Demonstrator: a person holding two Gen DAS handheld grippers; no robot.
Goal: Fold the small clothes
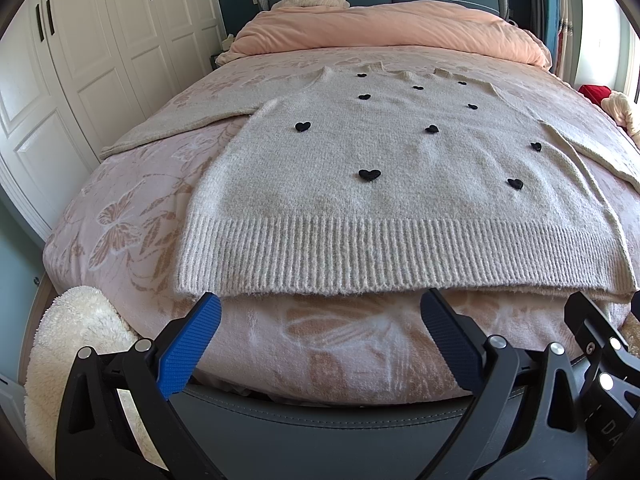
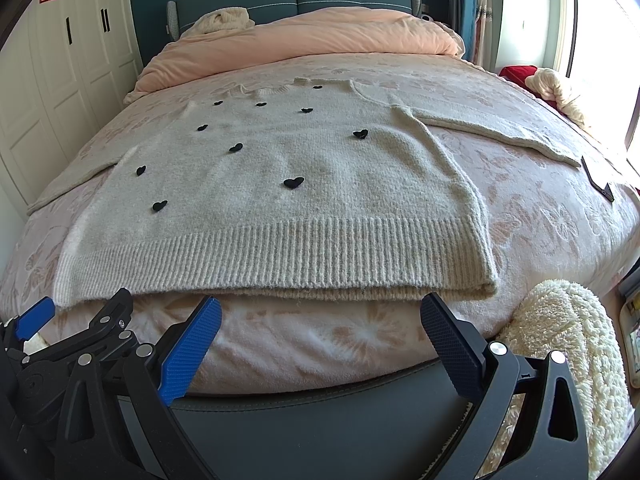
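A cream knit sweater (image 1: 384,184) with small black hearts lies flat, front up, on the bed, sleeves spread to both sides, ribbed hem toward me. It also shows in the right wrist view (image 2: 288,200). My left gripper (image 1: 320,312) is open and empty, just short of the hem's left half. My right gripper (image 2: 320,312) is open and empty, just short of the hem's right half. The right gripper's edge (image 1: 600,344) shows at the right of the left wrist view; the left gripper's edge (image 2: 72,328) shows at the left of the right wrist view.
The bed (image 1: 132,208) has a pink floral cover, a peach duvet (image 1: 384,28) bunched at the headboard. A fluffy cream blanket (image 1: 76,344) hangs at the foot's left corner and another (image 2: 560,340) at the right. White wardrobes (image 1: 80,48) stand left. A dark phone (image 2: 598,180) lies on the bed's right edge.
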